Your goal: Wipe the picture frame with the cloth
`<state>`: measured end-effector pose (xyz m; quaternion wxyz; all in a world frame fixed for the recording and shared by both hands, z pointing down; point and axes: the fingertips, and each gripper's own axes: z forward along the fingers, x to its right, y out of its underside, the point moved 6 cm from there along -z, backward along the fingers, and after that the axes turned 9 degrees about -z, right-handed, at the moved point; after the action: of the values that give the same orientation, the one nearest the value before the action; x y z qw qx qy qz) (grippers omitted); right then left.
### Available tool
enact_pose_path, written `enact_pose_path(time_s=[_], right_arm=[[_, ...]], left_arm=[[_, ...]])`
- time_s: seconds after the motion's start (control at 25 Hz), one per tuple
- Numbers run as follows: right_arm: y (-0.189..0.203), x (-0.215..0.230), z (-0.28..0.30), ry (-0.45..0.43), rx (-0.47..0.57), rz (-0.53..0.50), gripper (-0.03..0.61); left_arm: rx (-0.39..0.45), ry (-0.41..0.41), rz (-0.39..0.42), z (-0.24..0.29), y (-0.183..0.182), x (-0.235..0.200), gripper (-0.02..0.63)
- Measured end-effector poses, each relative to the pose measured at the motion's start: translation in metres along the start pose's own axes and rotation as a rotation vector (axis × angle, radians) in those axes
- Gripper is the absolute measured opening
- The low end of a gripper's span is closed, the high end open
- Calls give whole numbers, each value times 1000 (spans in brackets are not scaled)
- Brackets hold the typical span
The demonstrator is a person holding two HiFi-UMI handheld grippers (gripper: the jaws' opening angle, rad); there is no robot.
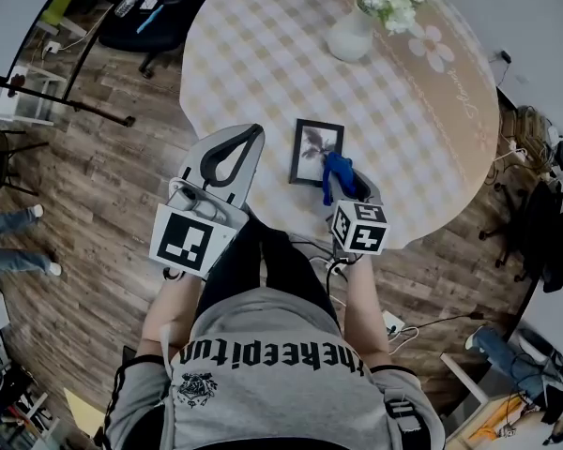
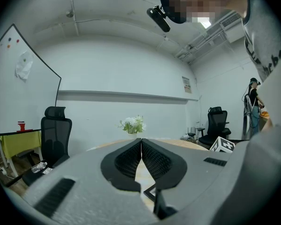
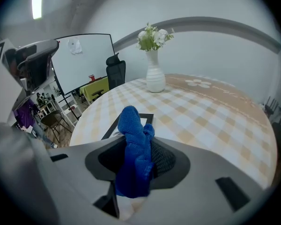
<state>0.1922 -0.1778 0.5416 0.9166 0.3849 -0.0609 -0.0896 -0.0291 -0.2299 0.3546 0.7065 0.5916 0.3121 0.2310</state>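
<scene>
My right tool point(image 1: 347, 187) is clamped on the blue cloth point(image 1: 335, 172). The picture frame point(image 1: 316, 152) lies flat on the table point(image 1: 422, 129) just ahead at eleven o'clock, long axis twelve-to-six. My left tool point(image 1: 235, 154), closed and empty, is farther off.

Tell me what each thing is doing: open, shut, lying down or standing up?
Black rectangular picture frame: lying flat on the checked table.
Blue fabric cloth: bunched up, pinched between jaws.
Right gripper: shut on that cloth.
Left gripper: shut, empty.
White vase of flowers: upright.

Wood-plank floor point(image 1: 103, 204), white walls point(image 2: 122, 74), whiteboard point(image 3: 84, 55), black office chair point(image 2: 55, 130), seemingly a ceiling strip light point(image 3: 37, 1).
</scene>
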Motion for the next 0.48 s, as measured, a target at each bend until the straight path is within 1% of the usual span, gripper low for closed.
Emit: enact_pose_path(time_s=[0.2,0.48], right_arm=[[5,8,-2,6,4,11,146],[4,6,-1,-18,34,0,146]], left_arm=[[1,-1,6,2,-1,5,17],[9,-13,25,2,-4,14,17]])
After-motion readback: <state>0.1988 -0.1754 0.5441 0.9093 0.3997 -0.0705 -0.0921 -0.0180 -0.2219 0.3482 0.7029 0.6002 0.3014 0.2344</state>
